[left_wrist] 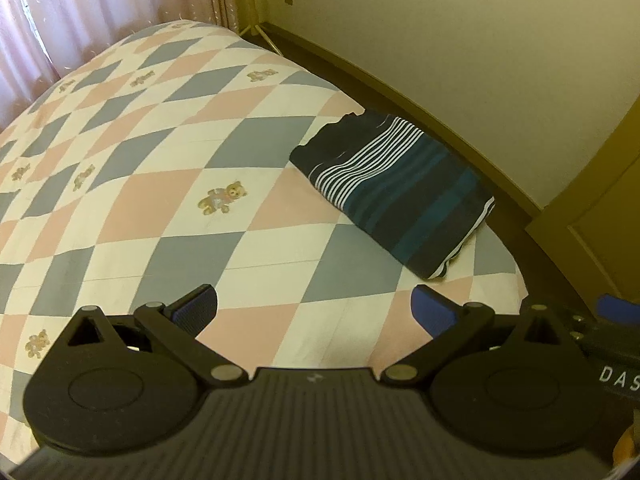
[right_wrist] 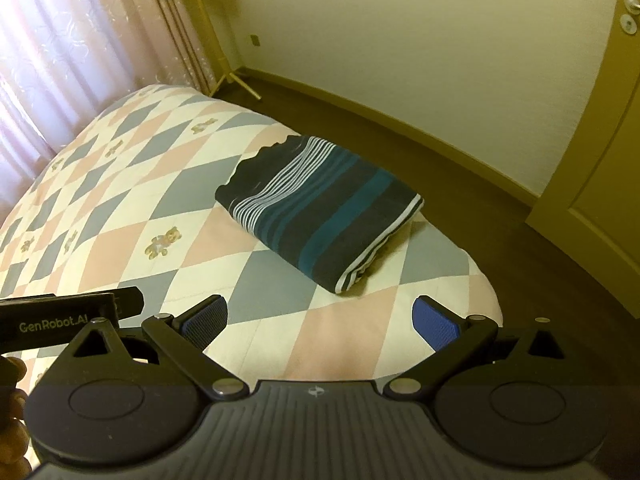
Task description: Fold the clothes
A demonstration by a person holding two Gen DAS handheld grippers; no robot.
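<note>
Soft striped cloth garment (right_wrist: 320, 216) on matt quilted bedspread (right_wrist: 160, 184)

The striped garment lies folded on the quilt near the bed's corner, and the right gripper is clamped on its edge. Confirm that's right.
Not quite. The striped garment does lie folded on the quilt near the bed's corner, but the right gripper is open and apart from it, holding nothing, as the right wrist view shows.

Your left tongs (left_wrist: 314, 312) and right tongs (right_wrist: 320, 320) hang wide apart over bare quilt (left_wrist: 168, 208); only the folded striped garment (right_wrist: 320, 216) blocks the bed's far corner.
</note>
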